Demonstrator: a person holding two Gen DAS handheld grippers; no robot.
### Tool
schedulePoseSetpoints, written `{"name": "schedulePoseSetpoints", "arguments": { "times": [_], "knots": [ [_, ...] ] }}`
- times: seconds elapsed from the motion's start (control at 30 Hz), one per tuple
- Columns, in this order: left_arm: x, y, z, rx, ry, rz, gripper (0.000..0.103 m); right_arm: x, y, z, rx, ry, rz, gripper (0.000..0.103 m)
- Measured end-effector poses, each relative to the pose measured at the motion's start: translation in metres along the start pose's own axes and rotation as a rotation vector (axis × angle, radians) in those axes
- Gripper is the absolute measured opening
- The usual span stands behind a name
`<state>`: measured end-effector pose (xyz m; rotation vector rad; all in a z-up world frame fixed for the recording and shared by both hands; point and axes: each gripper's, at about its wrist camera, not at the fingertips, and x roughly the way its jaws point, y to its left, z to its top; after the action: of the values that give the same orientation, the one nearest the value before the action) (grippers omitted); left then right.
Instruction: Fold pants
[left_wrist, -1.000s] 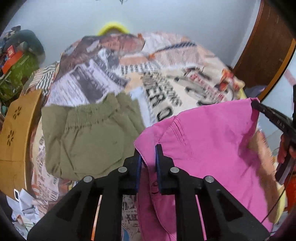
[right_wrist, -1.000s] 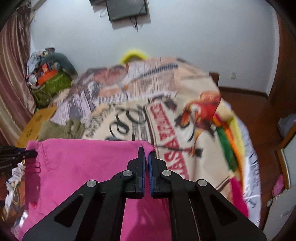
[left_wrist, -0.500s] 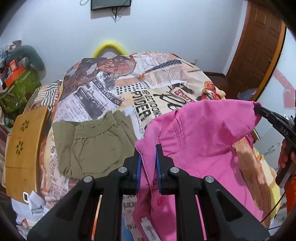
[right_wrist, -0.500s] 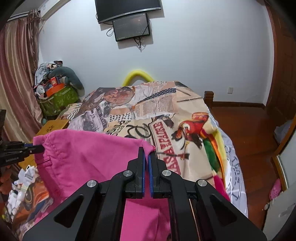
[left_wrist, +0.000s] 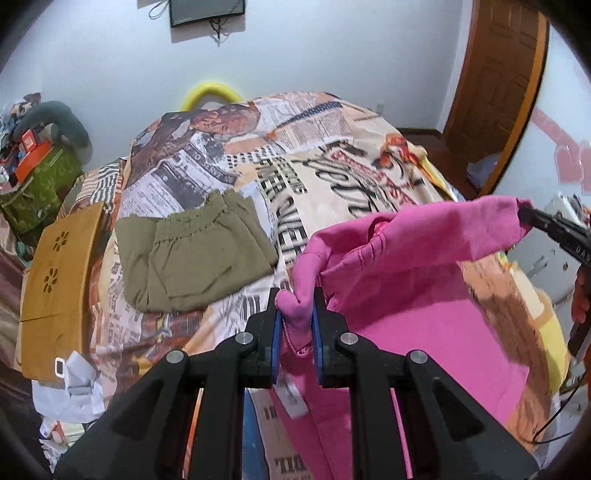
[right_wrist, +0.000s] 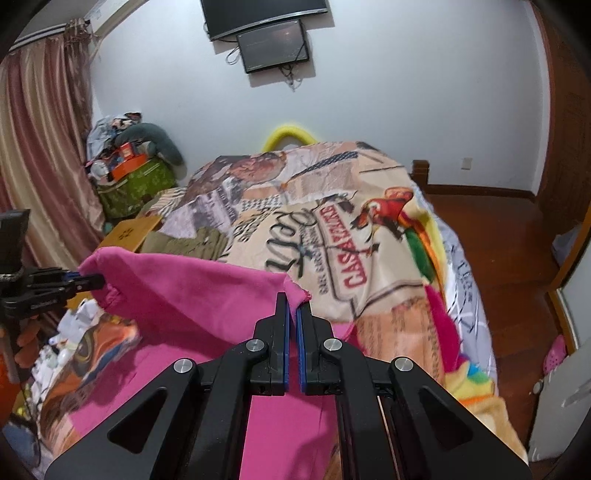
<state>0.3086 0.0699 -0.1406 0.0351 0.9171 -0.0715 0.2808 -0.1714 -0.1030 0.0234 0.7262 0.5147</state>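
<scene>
Across the lower centre of both wrist views hang the pink pants (left_wrist: 424, 266), stretched between my 2 grippers above the bed (right_wrist: 369, 236). Since a second ago I have carried both grippers up and back: the cloth, which lay nearly flat and filled the lower frame, now sags in a loose band with its lower part trailing onto the quilt. I judge that as the lift that lets the garment hang free before I lay it down for the first fold.

My left gripper (left_wrist: 295, 314) is clamped on a bunched corner, a thick wad between the blue pads. My right gripper (right_wrist: 293, 306) is pinched tight on the opposite corner at a thin hem. A white label dangles below the left grip. The fabric is soft and wrinkled.

Further out, at centre left of the left view, olive shorts (left_wrist: 192, 258) lie folded on the quilt, beside a wooden board (left_wrist: 55, 284).
</scene>
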Motion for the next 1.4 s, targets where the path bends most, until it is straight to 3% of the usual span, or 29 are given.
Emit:
{"name": "schedulePoseSetpoints", "arguments": {
  "times": [0.33,0.57,0.7,0.87,0.97,1.03,1.1,1.27,1.4],
  "knots": [
    [-0.008,-0.019,-0.056,0.087,0.057,-0.029,0.015,-0.016,-0.001,-0.065,0.047,0.11,0.012,0.003],
    [0.009,-0.027,-0.098,0.079,0.159,-0.041,0.016,-0.017,-0.001,-0.102,0.105,0.178,-0.011,0.005],
    [0.012,-0.026,-0.111,0.055,0.173,-0.043,0.016,-0.02,0.003,-0.115,0.105,0.206,-0.027,0.007],
    [0.009,-0.021,-0.117,0.017,0.183,-0.031,0.031,-0.029,0.0,-0.122,0.145,0.207,-0.042,0.008],
    [0.003,-0.017,-0.12,0.002,0.175,-0.018,0.046,-0.036,0.001,-0.122,0.153,0.197,-0.057,0.015],
    [-0.004,-0.014,-0.12,-0.002,0.159,-0.002,0.059,-0.042,0.005,-0.12,0.14,0.184,-0.067,0.025],
    [-0.013,-0.012,-0.12,-0.001,0.138,0.02,0.065,-0.048,0.01,-0.117,0.119,0.159,-0.074,0.038],
    [-0.03,-0.02,-0.113,0.025,0.095,0.024,0.066,-0.053,0.028,-0.105,0.049,0.13,-0.063,0.051],
    [-0.039,-0.035,-0.103,0.046,0.069,-0.039,0.073,-0.047,0.046,-0.102,-0.02,0.139,-0.022,0.056]
  ]
}}
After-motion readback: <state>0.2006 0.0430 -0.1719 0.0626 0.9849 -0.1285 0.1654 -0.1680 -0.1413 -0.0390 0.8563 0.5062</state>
